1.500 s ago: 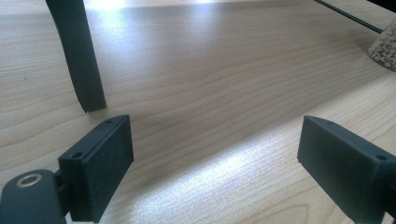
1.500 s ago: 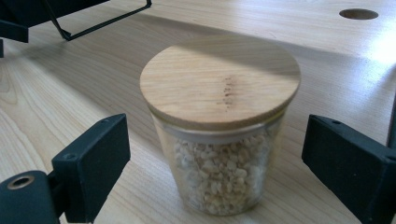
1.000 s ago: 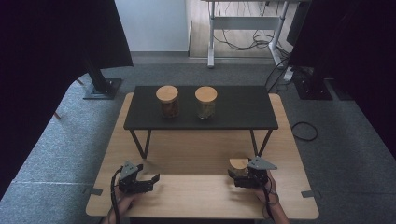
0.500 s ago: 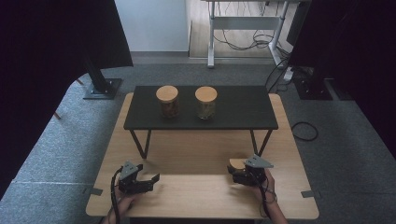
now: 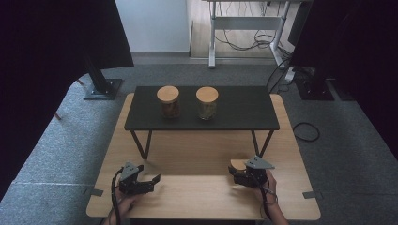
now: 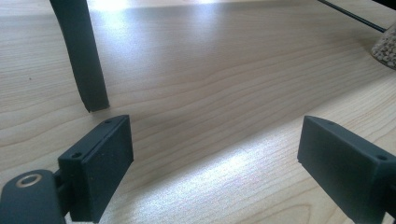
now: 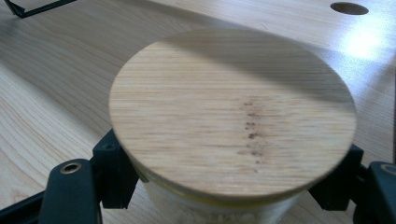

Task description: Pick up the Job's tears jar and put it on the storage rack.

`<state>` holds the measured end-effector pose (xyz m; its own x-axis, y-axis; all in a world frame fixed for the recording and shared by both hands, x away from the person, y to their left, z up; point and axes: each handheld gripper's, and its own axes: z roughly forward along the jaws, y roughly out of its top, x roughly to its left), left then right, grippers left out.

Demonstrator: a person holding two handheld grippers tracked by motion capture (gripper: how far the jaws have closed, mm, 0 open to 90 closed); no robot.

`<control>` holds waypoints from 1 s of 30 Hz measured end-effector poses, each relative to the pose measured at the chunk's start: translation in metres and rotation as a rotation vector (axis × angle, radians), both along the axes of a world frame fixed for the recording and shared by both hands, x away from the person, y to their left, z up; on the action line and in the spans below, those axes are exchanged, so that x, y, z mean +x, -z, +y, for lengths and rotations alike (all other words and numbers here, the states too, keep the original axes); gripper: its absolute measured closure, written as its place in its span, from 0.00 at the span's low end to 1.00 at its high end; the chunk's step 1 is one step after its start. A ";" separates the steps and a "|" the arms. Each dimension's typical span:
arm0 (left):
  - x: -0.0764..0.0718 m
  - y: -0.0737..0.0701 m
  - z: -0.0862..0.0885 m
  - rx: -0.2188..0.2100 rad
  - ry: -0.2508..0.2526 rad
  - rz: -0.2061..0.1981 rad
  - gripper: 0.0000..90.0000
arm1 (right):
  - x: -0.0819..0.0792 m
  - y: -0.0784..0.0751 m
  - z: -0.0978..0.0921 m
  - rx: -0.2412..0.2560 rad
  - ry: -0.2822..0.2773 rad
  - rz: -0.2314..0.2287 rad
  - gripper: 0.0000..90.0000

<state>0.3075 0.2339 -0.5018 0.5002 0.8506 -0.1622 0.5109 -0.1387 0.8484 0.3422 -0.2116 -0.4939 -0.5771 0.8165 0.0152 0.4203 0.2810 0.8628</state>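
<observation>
A glass jar with a round bamboo lid (image 7: pixel 233 112) sits between the jaws of my right gripper (image 7: pixel 229 156), which is shut on the glass just under the lid. In the high view this jar (image 5: pixel 238 165) stands on the wooden table (image 5: pixel 202 154) at the front right, with my right gripper (image 5: pixel 240 172) around it. At the front left, my left gripper (image 5: pixel 149 183) rests low over the wood, open. Its own view shows the left gripper (image 6: pixel 212 140) with jaws wide apart and bare wood between them. The held jar's pale pellets (image 6: pixel 385 46) show at the far right edge.
A low black shelf (image 5: pixel 239 117) stands across the back of the table and carries two more lidded jars, one brown-filled (image 5: pixel 168 101) and one greenish (image 5: pixel 207 102). One of the shelf's black legs (image 6: pixel 84 56) stands close ahead of the left gripper. A round hole (image 7: pixel 348 8) marks the tabletop.
My right gripper and its jar have shifted slightly to the left. The left gripper has stayed almost where it was.
</observation>
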 end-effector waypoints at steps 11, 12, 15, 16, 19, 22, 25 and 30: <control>0.000 0.000 0.000 -0.002 0.001 0.000 0.11 | -0.003 -0.004 -0.002 -0.004 0.002 0.005 0.27; 0.000 0.000 0.000 -0.001 0.001 0.000 0.11 | -0.004 -0.005 -0.002 -0.001 -0.001 0.002 0.27; 0.000 0.000 0.001 -0.001 0.002 0.001 0.11 | -0.008 -0.008 -0.003 0.010 -0.016 -0.010 0.27; 0.000 0.000 0.001 -0.001 0.003 0.001 0.11 | -0.010 -0.010 -0.003 0.013 -0.021 -0.013 0.28; 0.000 0.000 0.001 0.000 0.003 0.001 0.11 | -0.015 -0.013 -0.002 0.015 -0.035 -0.025 0.28; 0.000 0.000 0.001 -0.001 0.003 0.001 0.11 | -0.019 -0.017 -0.002 0.026 -0.044 -0.033 0.28; 0.000 0.000 0.001 -0.001 0.004 0.001 0.11 | -0.023 -0.021 -0.003 0.033 -0.050 -0.047 0.27; 0.000 0.000 0.001 -0.002 0.004 0.002 0.11 | -0.031 -0.027 -0.004 0.038 -0.066 -0.070 0.27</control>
